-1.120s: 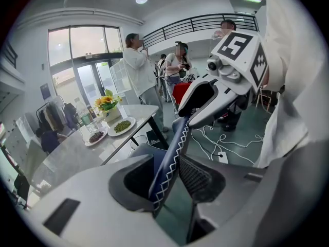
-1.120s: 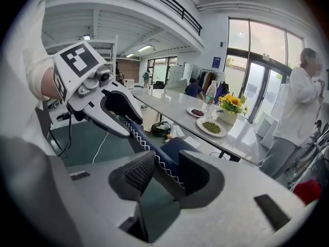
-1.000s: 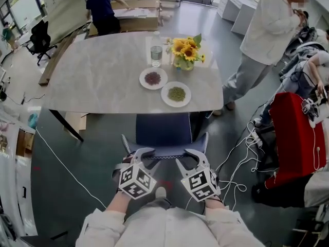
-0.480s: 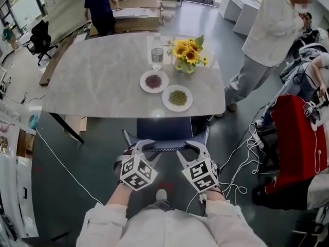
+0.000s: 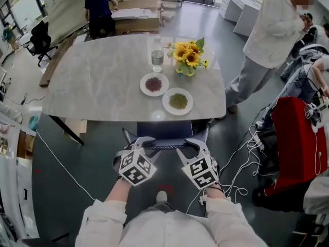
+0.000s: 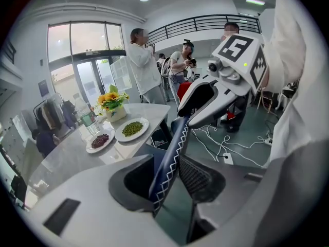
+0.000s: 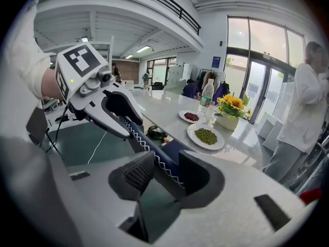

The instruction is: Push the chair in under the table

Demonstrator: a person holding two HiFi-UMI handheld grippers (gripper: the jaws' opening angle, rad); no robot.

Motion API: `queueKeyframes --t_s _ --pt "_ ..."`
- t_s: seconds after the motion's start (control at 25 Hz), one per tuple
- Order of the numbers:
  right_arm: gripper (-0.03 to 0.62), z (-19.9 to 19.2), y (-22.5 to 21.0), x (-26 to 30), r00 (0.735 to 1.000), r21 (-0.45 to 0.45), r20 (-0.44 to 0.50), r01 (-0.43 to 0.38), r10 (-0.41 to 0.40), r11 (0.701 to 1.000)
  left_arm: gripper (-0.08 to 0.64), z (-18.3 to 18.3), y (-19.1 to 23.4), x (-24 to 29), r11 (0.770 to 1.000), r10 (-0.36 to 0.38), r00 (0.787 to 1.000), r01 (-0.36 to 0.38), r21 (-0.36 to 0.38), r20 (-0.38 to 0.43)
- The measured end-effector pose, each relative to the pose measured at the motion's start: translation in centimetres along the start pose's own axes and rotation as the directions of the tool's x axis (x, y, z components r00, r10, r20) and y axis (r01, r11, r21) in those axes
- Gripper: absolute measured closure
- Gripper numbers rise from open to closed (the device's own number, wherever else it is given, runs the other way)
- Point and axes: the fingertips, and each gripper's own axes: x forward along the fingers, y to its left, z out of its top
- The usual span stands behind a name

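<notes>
Navy upholstered chair (image 5: 164,130) with white zigzag stitching sits at 6 o'clock of grey marble-top table (image 5: 97,81), seat partly under. Left gripper (image 5: 146,144) and right gripper (image 5: 186,144) each pinch its backrest top edge.

Both arms are out front and roughly parallel, elbows bent, white sleeves (image 5: 103,221) tucked near the torso. The left gripper (image 5: 145,147) and right gripper (image 5: 186,147) sit side by side, pitched forward and down, each with its marker cube (image 5: 136,169) facing up. Each clamps the top edge of the chair backrest (image 5: 165,134), left one near its left end, right one near its right. In both gripper views the edge runs between the jaws, with pads against it on both sides.
</notes>
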Motion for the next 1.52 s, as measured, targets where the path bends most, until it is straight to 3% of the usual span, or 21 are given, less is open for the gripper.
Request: queueKeyframes --t_s 0.36,0.56,0.84,1.08,1.36,1.52 --pt "0.468 -0.2 0.1 0.0 1.000 -0.012 0.000 -0.002 0.002 1.000 0.402 -0.1 -0.1 -0.1 0.997 -0.052 0.998 0.050 -0.056 -0.037" --pt "0.468 -0.2 0.4 0.0 1.000 -0.041 -0.003 -0.027 0.027 0.999 0.402 -0.1 -0.3 -0.2 0.999 -0.031 0.999 0.030 -0.043 -0.020" --pt "0.468 -0.2 0.7 -0.1 1.000 -0.044 -0.011 -0.018 0.018 0.999 0.400 -0.3 -0.6 -0.9 0.997 0.055 0.998 -0.053 -0.053 0.038" --pt "0.469 -0.1 1.2 -1.5 0.997 -0.105 -0.020 0.073 -0.075 0.992 0.400 0.5 -0.5 -2.9 0.985 0.143 0.984 -0.130 -0.115 0.105" --pt "0.515 2.0 3.2 -7.0 0.988 0.050 0.141 0.062 -0.069 0.997 0.400 2.3 -4.1 -5.2 0.984 0.120 0.981 -0.097 -0.152 0.155" --pt "0.565 3.2 3.4 -9.1 0.976 0.089 0.209 0.048 -0.066 0.995 0.405 4.2 -6.2 -6.8 0.970 0.100 0.973 -0.049 -0.237 0.208"
